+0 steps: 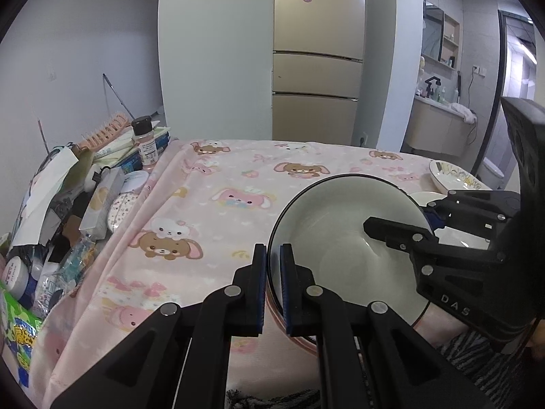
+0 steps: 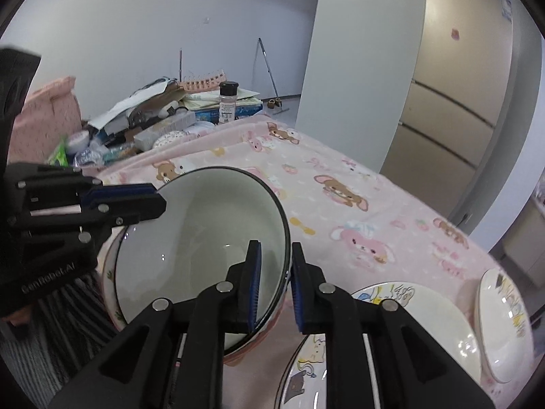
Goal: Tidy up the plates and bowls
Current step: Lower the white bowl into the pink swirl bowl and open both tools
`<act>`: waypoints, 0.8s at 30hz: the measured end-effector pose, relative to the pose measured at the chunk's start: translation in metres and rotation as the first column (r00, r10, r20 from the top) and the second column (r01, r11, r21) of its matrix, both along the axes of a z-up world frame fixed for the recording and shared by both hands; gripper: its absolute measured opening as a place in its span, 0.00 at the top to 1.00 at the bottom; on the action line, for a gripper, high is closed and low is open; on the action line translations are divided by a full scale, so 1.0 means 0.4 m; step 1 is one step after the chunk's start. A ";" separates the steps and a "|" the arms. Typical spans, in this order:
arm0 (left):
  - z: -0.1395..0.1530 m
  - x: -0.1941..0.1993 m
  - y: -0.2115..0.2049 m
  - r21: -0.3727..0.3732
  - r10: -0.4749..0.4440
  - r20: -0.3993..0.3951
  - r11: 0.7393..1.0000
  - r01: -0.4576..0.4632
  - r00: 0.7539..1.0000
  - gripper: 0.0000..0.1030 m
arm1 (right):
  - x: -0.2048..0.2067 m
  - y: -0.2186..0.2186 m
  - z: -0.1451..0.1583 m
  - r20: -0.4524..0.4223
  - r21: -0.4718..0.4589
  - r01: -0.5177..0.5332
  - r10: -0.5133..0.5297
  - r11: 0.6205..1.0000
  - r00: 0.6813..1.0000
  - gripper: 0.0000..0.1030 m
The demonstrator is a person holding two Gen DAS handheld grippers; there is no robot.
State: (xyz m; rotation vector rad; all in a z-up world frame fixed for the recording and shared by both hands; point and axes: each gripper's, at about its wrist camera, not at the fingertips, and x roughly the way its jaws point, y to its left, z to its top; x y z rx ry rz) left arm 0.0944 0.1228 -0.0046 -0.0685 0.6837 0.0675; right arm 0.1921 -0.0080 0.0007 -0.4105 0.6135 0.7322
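We held the bowl (image 1: pixel 340 238) by opposite rims: left gripper (image 1: pixel 272 255) clamped, right gripper (image 2: pixel 276 255) fingers loosened astride; glazed, slippery, breakable.

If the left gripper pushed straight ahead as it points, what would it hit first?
The left gripper grips the rim of the white, dark-rimmed ceramic bowl, so that rim comes first; beyond it, probably the pink cartoon-print cloth.

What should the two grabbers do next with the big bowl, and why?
Probably open the left gripper, then draw both back. The dark-rimmed bowl looks nested in the flowery bowl beneath; the right gripper has its pads clear of the rim, while the left one pinches it.
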 end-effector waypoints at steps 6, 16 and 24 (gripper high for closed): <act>-0.005 -0.004 0.008 -0.027 0.000 -0.001 1.000 0.000 1.000 0.92 | 0.016 -0.033 0.025 -0.053 0.104 -0.010 0.016 0.995 0.998 0.84; 0.003 -0.007 0.026 -0.086 0.009 0.019 0.996 -0.007 1.000 0.92 | 0.092 -0.076 -0.005 -0.286 0.274 0.042 0.040 0.961 0.958 0.93; 0.017 -0.015 0.020 -0.081 0.008 0.036 0.997 -0.005 0.999 0.92 | 0.078 -0.102 0.010 -0.274 0.299 0.064 0.021 0.952 0.962 0.56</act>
